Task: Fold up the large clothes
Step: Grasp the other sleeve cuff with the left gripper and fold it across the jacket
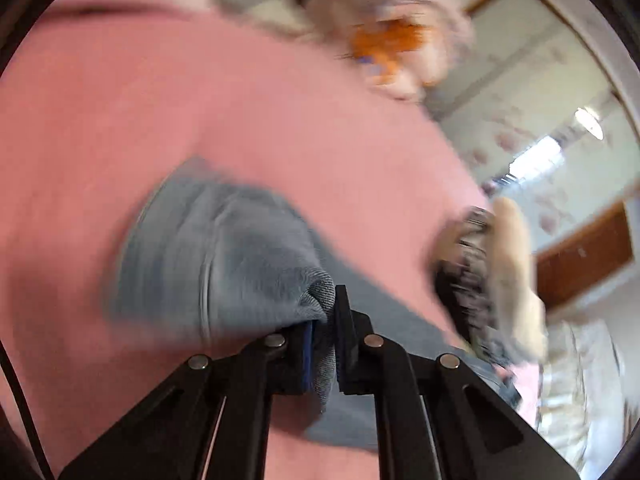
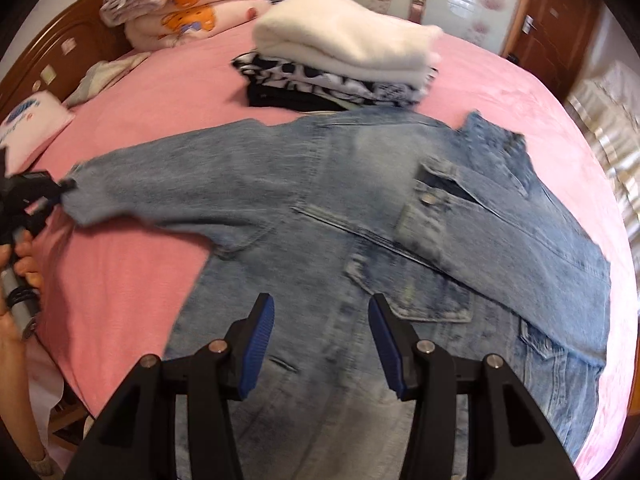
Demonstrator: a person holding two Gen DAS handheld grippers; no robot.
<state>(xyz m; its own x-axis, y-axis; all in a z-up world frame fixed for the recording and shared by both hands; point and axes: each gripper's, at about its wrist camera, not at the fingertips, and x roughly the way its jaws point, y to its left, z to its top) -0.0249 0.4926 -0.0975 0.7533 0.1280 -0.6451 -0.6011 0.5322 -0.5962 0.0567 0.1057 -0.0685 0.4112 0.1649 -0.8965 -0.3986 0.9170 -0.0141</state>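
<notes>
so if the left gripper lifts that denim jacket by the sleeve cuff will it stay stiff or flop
Likely flop: the denim jacket lies limp on the bed, and its cuff bunches in the left gripper. Probably heavy enough to drag, since the cloth looks thick.

The left wrist view is smeared by motion: past the sleeve cuff (image 1: 224, 256) pinched in the left gripper (image 1: 326, 344), the folded stack (image 1: 476, 280) on the pink bedsheet (image 1: 200, 100) and the orange-printed bedding (image 1: 384, 48) are streaks with no readable edges. In the right wrist view the denim jacket (image 2: 360, 208) runs under the right gripper (image 2: 322, 344) and off the bottom edge, so its hem is cut off. There the hand (image 2: 16, 264) on the left gripper's handle (at the far left) is clipped by the lens rim, and the dark clothes at the bottom of the stack lie mostly hidden beneath the white sweater (image 2: 348, 44).
</notes>
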